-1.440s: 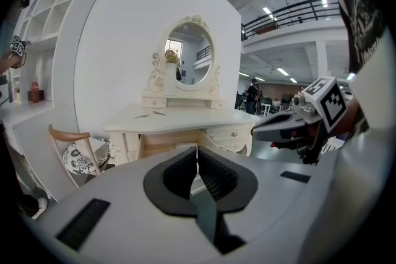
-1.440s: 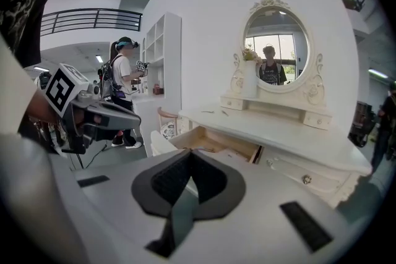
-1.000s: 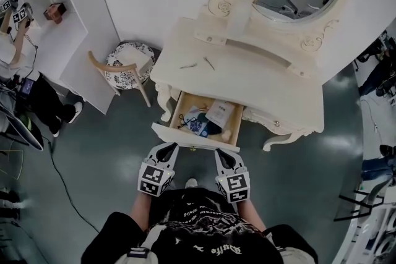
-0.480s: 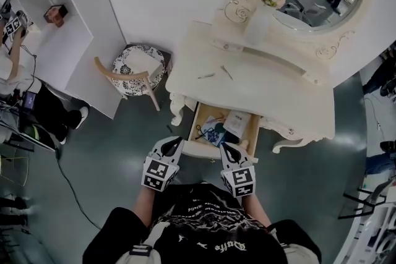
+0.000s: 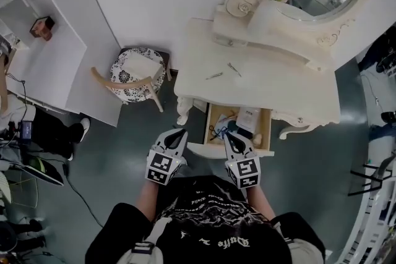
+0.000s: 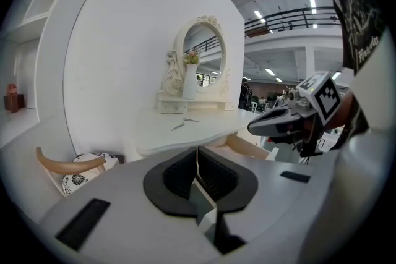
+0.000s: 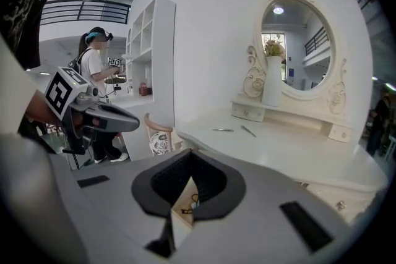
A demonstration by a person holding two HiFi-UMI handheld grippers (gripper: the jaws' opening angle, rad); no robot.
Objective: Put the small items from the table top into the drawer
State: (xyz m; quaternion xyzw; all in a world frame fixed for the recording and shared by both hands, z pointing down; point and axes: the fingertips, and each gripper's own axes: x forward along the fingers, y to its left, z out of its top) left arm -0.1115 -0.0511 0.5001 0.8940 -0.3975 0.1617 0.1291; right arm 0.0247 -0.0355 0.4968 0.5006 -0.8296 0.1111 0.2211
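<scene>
— On the table top (image 5: 281, 93), what is seen?

— One thin metal piece (image 5: 215, 75) and a second thin piece (image 5: 234, 69) are seen lying close together on its left part. Neither is touched.

— And the drawer (image 5: 266, 132)?

— It is pulled out below the top; a white packet (image 5: 249, 117) and dark cords (image 5: 219, 131) are seen inside.

— How are the grippers held?

— The left gripper (image 5: 180, 132) is held just off the drawer's left front corner, jaws pressed together on nothing. The right gripper (image 5: 228, 135) is held over the drawer's front edge, jaws likewise closed and empty.
</scene>
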